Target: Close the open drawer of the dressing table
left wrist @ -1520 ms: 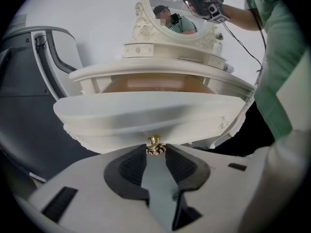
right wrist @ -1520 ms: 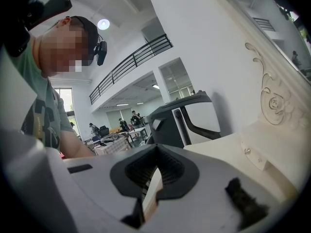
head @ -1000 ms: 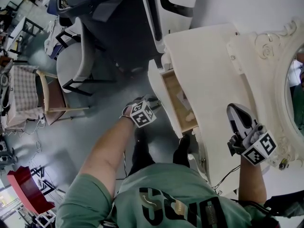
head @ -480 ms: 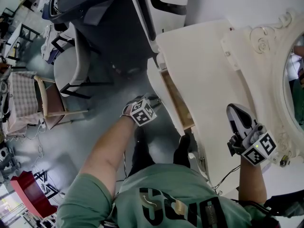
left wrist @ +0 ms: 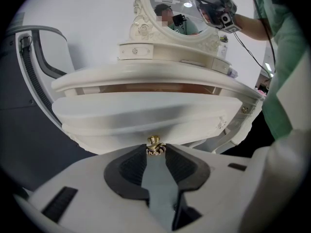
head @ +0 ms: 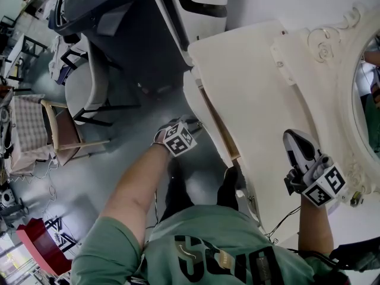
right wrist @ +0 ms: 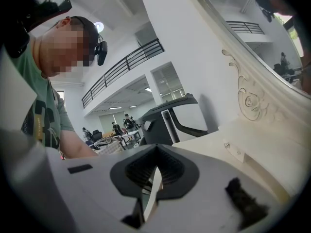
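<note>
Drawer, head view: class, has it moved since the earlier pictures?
Yes. The drawer has slid in under the fixed tabletop, with the left gripper on its brass knob; only a sliver of its inside shows.

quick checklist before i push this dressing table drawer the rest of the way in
1. Left gripper on the brass knob: ok, the knob sits between the jaw tips.
2. Drawer fully shut: not ok, a wooden strip of its inside shows under the tabletop.
3. Nothing poking out of that gap: ok, none seen.
4. Right gripper clear of the drawer: ok, it is over the tabletop near the mirror, nothing between its jaws.
5. Contents lying low enough: cannot tell, the inside is hidden.
</note>
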